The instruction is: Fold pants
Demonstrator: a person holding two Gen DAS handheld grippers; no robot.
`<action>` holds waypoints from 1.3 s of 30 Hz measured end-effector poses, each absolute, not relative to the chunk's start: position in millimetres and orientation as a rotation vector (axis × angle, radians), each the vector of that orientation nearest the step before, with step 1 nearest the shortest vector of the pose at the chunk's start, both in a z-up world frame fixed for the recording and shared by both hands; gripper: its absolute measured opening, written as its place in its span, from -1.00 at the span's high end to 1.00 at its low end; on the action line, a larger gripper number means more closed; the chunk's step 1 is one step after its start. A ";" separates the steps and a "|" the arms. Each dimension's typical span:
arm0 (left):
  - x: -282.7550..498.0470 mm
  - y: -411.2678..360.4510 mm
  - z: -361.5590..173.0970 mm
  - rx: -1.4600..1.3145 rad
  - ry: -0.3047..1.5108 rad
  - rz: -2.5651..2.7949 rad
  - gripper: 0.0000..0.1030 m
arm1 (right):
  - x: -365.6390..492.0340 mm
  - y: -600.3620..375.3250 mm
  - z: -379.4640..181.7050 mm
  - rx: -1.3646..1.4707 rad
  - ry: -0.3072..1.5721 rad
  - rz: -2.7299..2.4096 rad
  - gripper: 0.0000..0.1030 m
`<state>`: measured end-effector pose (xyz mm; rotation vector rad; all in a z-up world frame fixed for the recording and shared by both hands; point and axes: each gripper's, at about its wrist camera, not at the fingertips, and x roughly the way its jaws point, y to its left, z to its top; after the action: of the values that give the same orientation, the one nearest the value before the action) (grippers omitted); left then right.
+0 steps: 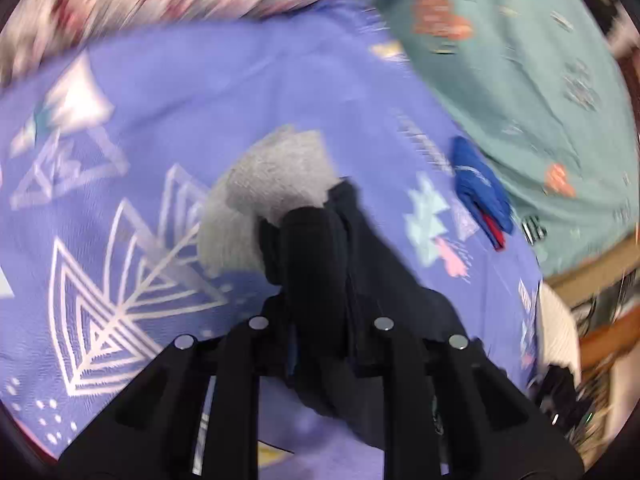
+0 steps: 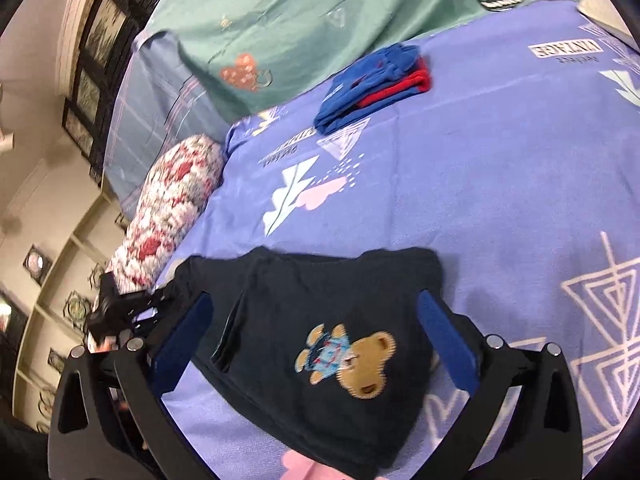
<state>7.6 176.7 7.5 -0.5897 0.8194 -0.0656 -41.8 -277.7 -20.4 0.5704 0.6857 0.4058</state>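
The dark navy pants (image 2: pixel 320 320) with a teddy bear patch (image 2: pixel 348 360) lie folded on the purple patterned bedsheet (image 2: pixel 500 184). My right gripper (image 2: pixel 316 320) is open, its blue-padded fingers (image 2: pixel 448 340) on either side of the pants, just above them. My left gripper (image 1: pixel 316 240) is shut on an edge of the pants (image 1: pixel 360 264) and holds it a little above the sheet. The left gripper also shows at the left in the right wrist view (image 2: pixel 120 312). A grey piece of cloth (image 1: pixel 272 184) lies just beyond the left fingers.
A folded blue and red garment (image 2: pixel 372 84) lies farther back on the sheet; it also shows in the left wrist view (image 1: pixel 480 188). A floral pillow (image 2: pixel 164 216) lies at the bed's edge. A teal sheet (image 2: pixel 320 12) covers the back. Shelves and furniture stand beside the bed.
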 end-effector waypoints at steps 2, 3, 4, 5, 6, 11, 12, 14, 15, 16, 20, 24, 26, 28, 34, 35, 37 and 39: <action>-4.0 135.5 44.7 -0.447 0.743 -0.155 0.68 | -42.6 -291.7 -20.8 0.600 0.672 0.378 -0.97; -11.5 117.2 57.7 -0.392 0.716 -0.200 0.68 | -43.2 -298.9 -20.7 0.615 0.664 0.362 -0.97; -20.9 87.8 73.3 -0.317 0.688 -0.273 0.68 | -43.7 -304.9 -20.8 0.627 0.659 0.351 -0.97; -30.0 56.8 83.2 -0.241 0.675 -0.347 0.68 | -44.4 -311.6 -20.9 0.640 0.654 0.339 -0.97; -35.9 34.1 85.7 -0.188 0.677 -0.399 0.68 | -45.9 -319.2 -21.1 0.655 0.649 0.325 -0.97; -41.1 -89.5 17.9 0.157 0.913 -0.584 0.47 | -52.6 -334.6 -17.9 0.693 0.648 0.339 -0.97; -38.2 -98.3 2.5 0.187 0.966 -0.588 0.47 | -52.9 -335.6 -18.8 0.707 0.667 0.360 -0.97; -48.0 -104.6 -10.2 0.228 0.973 -0.586 0.43 | -52.6 -335.4 -22.1 0.729 0.711 0.397 -0.97; -55.9 -104.1 -2.5 0.244 0.939 -0.593 0.33 | -52.3 -333.4 -23.1 0.731 0.732 0.420 -0.97; -60.5 -101.5 4.7 0.232 0.932 -0.624 -0.08 | -52.1 -329.5 -23.4 0.722 0.757 0.440 -0.97; -85.9 -85.6 36.1 0.188 0.867 -0.699 -0.91 | -47.5 -308.6 -17.5 0.671 0.825 0.513 -0.97; -86.8 -49.7 41.7 0.162 0.836 -0.629 -0.94 | -35.5 -277.9 -8.5 0.652 0.902 0.590 -0.97; -76.2 -32.6 30.3 0.129 0.875 -0.570 -0.94 | -29.4 -263.2 -11.1 0.613 0.964 0.568 -0.97; -65.9 -18.2 13.3 0.085 0.928 -0.535 -0.94 | -25.4 -251.4 -15.2 0.573 1.007 0.550 -0.97; -59.8 -18.0 -2.1 0.075 0.952 -0.530 -0.94 | -24.0 -230.0 -26.3 0.423 1.078 0.463 -0.02; -61.9 -18.0 1.3 0.064 0.942 -0.554 -0.94 | -26.1 -234.3 -23.0 0.445 1.068 0.489 0.23; -63.1 -20.2 8.1 0.057 0.923 -0.576 -0.94 | -37.0 -243.4 -6.0 0.463 1.008 0.532 0.46; -60.3 -24.5 12.9 0.057 0.899 -0.603 -0.94 | -47.0 -248.7 10.5 0.442 0.956 0.533 0.48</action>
<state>-60.3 -24.5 12.9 0.0570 0.8985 -0.6030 -47.0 -248.7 10.5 0.4422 0.9556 0.5327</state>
